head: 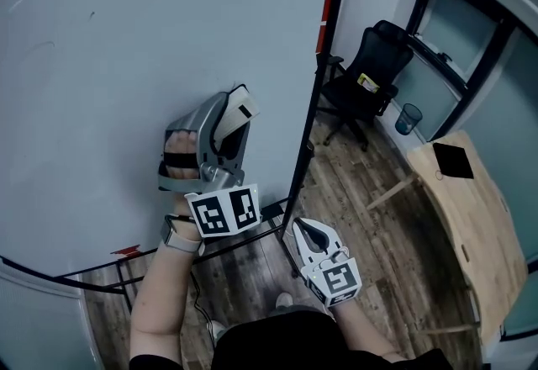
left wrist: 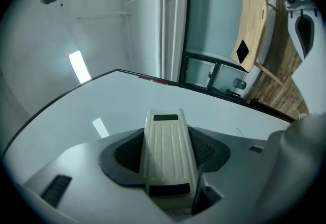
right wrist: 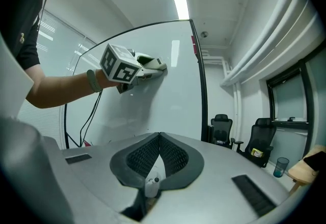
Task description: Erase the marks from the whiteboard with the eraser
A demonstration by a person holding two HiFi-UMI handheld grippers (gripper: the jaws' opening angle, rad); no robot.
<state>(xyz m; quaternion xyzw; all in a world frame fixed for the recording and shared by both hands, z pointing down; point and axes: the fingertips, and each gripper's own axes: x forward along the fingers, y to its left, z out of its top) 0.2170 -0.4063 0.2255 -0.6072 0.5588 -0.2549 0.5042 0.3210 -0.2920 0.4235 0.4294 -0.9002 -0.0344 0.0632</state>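
The whiteboard (head: 109, 66) fills the left of the head view and looks almost clean, with only a few faint specks (head: 92, 15). My left gripper (head: 233, 120) is shut on a cream ribbed eraser (head: 242, 106), which it holds flat against the board near the board's lower right. In the left gripper view the eraser (left wrist: 168, 151) sits between the dark pads (left wrist: 127, 154) with the white board (left wrist: 76, 121) behind it. My right gripper (head: 301, 229) hangs low beside the board's stand, shut and empty. Its pads (right wrist: 173, 157) meet in the right gripper view, which also shows the eraser (right wrist: 153, 63) on the board.
The board's black frame post (head: 324, 82) runs down its right edge, with stand legs and cables below. To the right stand a black office chair (head: 370, 74), a blue bin (head: 408, 118) and a wooden table (head: 475, 217) bearing a black square (head: 454, 160). The floor is wood planks.
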